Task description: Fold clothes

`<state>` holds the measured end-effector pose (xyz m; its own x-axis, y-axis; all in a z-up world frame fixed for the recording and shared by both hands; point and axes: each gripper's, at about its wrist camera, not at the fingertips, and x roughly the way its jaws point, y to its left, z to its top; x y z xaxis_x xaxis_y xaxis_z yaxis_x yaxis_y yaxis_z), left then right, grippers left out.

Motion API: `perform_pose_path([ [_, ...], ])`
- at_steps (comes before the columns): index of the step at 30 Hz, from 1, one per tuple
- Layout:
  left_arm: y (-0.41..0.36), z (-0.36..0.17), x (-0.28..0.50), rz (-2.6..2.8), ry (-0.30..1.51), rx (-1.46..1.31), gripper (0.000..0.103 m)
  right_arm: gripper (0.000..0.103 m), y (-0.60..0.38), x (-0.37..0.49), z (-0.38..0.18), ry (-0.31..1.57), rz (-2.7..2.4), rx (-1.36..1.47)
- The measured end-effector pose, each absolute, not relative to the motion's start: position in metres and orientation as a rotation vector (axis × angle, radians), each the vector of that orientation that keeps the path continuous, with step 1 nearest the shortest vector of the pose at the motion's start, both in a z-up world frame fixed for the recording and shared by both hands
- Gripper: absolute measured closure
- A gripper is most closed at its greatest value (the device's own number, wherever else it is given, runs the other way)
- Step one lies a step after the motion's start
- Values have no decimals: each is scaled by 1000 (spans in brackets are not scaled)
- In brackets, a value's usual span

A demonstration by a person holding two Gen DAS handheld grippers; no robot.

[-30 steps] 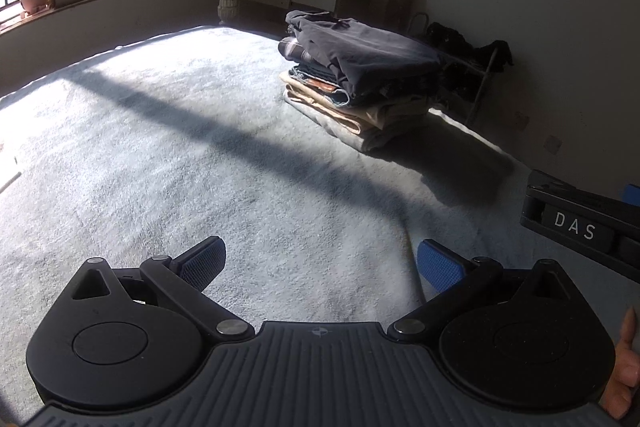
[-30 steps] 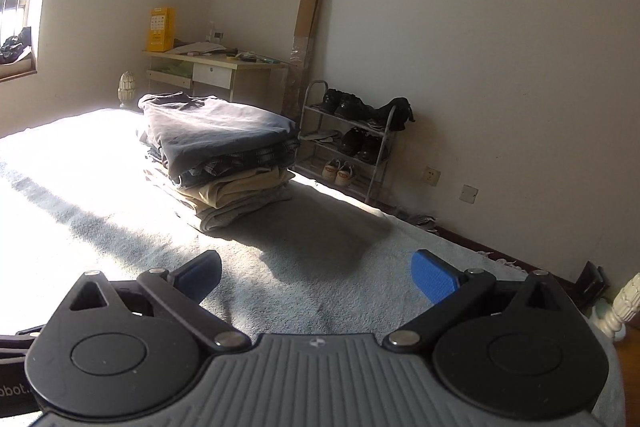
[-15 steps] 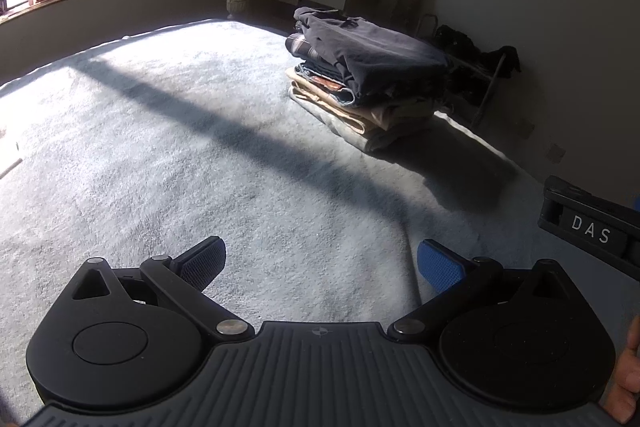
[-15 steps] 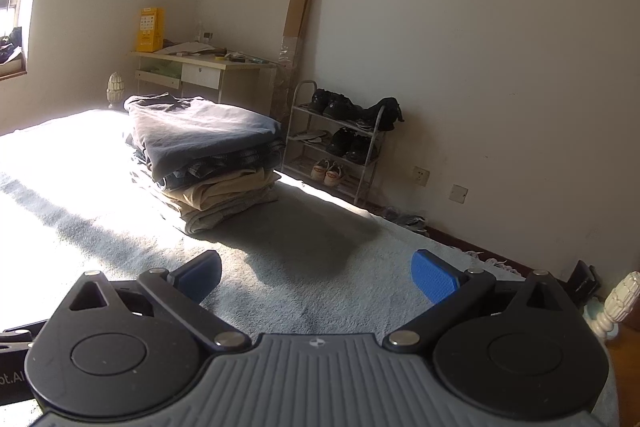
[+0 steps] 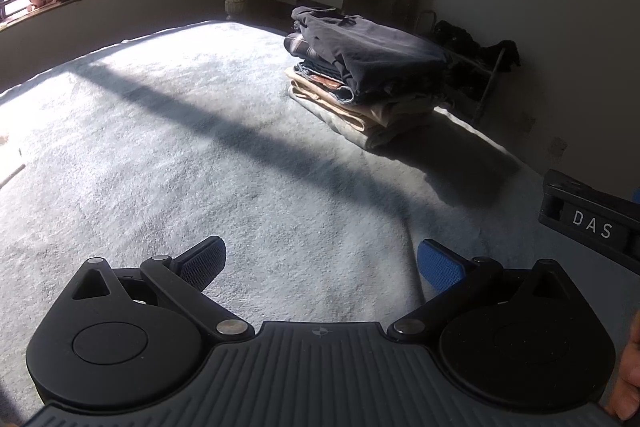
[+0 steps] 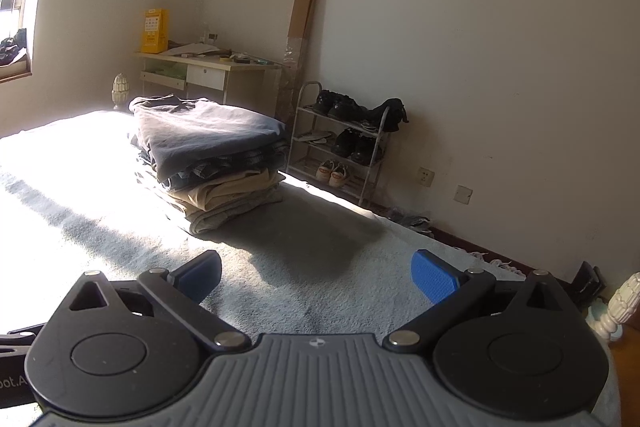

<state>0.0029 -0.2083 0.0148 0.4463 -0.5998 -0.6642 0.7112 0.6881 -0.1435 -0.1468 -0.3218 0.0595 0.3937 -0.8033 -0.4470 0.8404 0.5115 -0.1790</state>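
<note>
In the left wrist view, the left gripper [image 5: 320, 263] is held empty over the bed [image 5: 160, 155], jaws spread wide. The stack [image 5: 364, 75] has drifted right across the frame within a second, suggesting the folded pile is being left. It lies far right, dark garment on top, tan below.

In the right wrist view, the right gripper [image 6: 316, 277] is likewise agape and empty. No unfolded garment is seen, though glare may hide one.
</note>
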Motion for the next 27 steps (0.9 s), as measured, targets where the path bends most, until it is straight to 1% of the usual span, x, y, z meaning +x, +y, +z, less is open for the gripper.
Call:
perform_pose_path([
  [27,-210,16,0,-817,749,182,0,0,-323,-149,59,524,-1030,97],
])
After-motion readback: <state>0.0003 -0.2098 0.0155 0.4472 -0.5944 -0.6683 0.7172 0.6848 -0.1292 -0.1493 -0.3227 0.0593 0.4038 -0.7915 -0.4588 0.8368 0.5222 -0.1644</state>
